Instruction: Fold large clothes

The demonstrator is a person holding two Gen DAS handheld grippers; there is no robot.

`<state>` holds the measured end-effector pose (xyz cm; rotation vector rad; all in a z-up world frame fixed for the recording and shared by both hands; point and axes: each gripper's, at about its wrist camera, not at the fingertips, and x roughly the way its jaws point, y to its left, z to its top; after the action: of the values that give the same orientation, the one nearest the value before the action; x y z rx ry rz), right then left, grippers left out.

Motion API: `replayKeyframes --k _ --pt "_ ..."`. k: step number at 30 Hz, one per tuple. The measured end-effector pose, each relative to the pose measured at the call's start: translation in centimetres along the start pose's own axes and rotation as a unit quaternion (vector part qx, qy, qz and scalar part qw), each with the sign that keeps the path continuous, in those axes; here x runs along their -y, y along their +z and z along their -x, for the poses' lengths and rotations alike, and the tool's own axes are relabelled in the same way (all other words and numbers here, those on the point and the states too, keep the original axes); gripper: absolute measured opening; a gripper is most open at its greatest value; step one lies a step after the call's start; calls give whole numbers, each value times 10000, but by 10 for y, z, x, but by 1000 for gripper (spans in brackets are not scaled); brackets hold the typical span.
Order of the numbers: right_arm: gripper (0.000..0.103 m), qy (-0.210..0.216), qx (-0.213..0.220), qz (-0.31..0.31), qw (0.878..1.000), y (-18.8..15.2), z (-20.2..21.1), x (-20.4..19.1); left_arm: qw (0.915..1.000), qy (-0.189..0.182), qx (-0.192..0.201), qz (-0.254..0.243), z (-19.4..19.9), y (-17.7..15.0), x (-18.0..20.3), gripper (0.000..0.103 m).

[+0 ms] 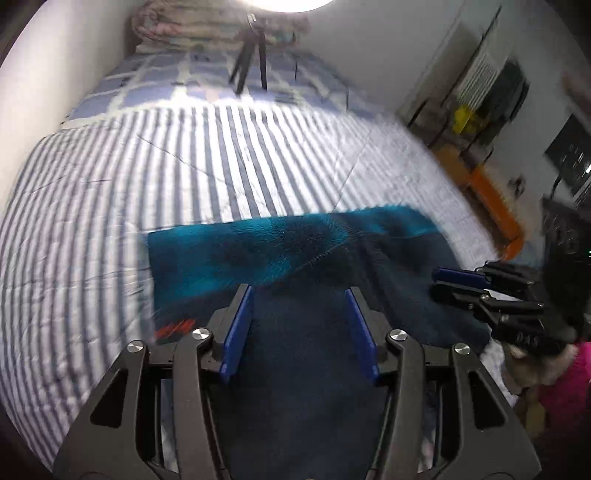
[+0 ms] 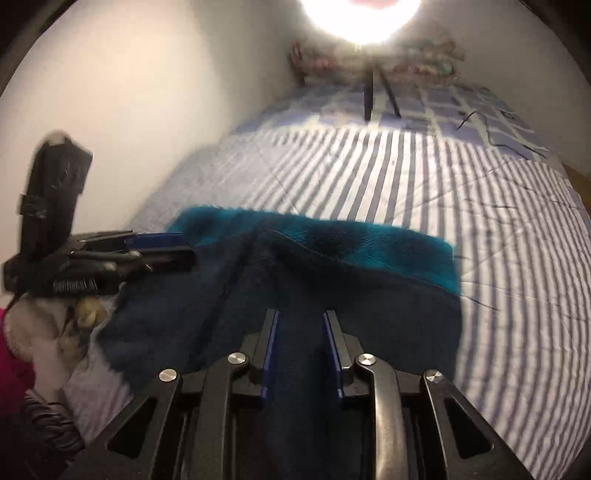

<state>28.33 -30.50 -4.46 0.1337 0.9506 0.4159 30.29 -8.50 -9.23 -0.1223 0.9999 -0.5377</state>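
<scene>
Garment [image 1: 295, 258], dark navy fleece w/ a teal band along its far edge, lies spread on the striped bedcover [image 1: 184, 166]. Seen from the left wrist cam, the L gripper [image 1: 299, 291] hangs over the navy part: jaws apart, navy cloth visible in the gap betw. the blue pads [image 1: 236, 332], nothing pinched. Teal band sits just ahead of the tips; a small red mark on the cloth [image 1: 173, 326] lies just outside the L-hand finger. R gripper [image 1: 439, 280] shows at the right side of that view, lying sideways w/ its tips on or just over the navy cloth – contact can't be told, pic is blurred.

Right wrist cam: R gripper [image 2: 301, 314] jaws narrower but still apart, navy cloth filling the gap and running under both fingers; whether the pads press on it can't be told. Teal band again just beyond the tips, a raised fold [image 2: 291, 247] ahead of them. L gripper [image 2: 184, 247] comes in from the left, tips at the garment's near-left edge by the teal corner.

Far beyond both sets of jaws: tripod [image 1: 251, 55] on a checked sheet [image 1: 155, 81], bright lamp [image 2: 362, 18] above
</scene>
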Motion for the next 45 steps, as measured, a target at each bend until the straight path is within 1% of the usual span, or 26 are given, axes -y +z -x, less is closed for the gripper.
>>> replayKeyframes --k 3,4,6,7,9,11,12,13,14,15,16,17,19,21,23,24,25,26,27,29,31,34,38,39,42,45 --pt "25 116 121 -206 9996 -15 31 11 9996 -147 69 240 33 -16 -18 53" --pt "27 175 126 -307 9993 -21 38 16 9994 -174 54 285 38 -20 -22 53" --pt "27 270 71 -406 9988 -30 40 23 9993 -190 -62 327 42 -36 -32 53" --pt "27 246 -14 -418 9988 -35 38 25 9992 -177 -147 322 41 -42 -33 53" --pt "27 169 -170 -432 9988 -45 32 29 9984 -52 -474 300 26 -61 -38 53" --pt "27 150 -376 -528 9978 -60 22 36 9969 130 -756 156 10 -76 -40 54" --pt "27 114 -472 -535 9974 -68 18 39 9959 228 -872 32 1 -87 -42 56" --pt "25 93 -563 -523 9970 -75 13 42 9958 201 -886 93 -2 -92 -45 60" --pt "25 94 -593 -553 9967 -82 10 45 9953 74 -894 362 -3 -95 -53 63" --pt "25 128 -593 -622 9962 -86 11 47 9939 -25 -947 559 -3 -95 -59 64" --pt "25 158 -608 -687 9957 -88 11 49 9926 -100 -1021 646 -2 -92 -63 64" --pt "25 176 -659 -701 9952 -88 13 49 9929 -73 -1014 613 1 -91 -63 64" --pt "25 177 -774 -533 9954 -88 20 46 9943 -57 -934 513 11 -88 -60 63" --pt "27 167 -697 -368 9968 -89 35 44 9953 -67 -807 526 23 -83 -61 63" --pt "40 173 -357 -451 9982 -85 53 49 9945 -261 -555 843 39 -78 -68 64" --pt "57 150 -188 -498 9985 -83 58 52 9923 -358 -452 1095 45 -72 -73 66" --pt "76 110 84 -572 9983 -81 65 57 9895 -464 -407 1310 50 -68 -79 71" --pt "83 73 334 -653 9973 -78 70 61 9864 -550 -376 1503 52 -64 -83 77" --pt "90 87 459 -714 9964 -76 71 64 9820 -668 -309 1741 53 -59 -89 78" --pt "90 198 615 -942 9935 -71 71 72 9743 -894 -226 2056 51 -55 -99 78" --pt "91 330 602 -1223 9901 -68 66 81 9668 -1043 -226 2321 45 -52 -110 78" --pt "92 526 492 -1465 9866 -67 52 90 9590 -1111 -300 2591 34 -51 -122 78" --pt "96 640 269 -1644 9839 -67 32 96 9457 -1311 -465 2938 15 -54 -138 78" --pt "98 662 243 -1690 9831 -68 29 98 9440 -1329 -504 2977 11 -53 -141 78" --pt "99 699 174 -1869 9797 -68 17 107 9444 -1285 -563 2973 0 -54 -141 78" --pt "99 930 130 -2128 9726 -70 5 116 9421 -1310 -657 3016 -14 -55 -139 78"
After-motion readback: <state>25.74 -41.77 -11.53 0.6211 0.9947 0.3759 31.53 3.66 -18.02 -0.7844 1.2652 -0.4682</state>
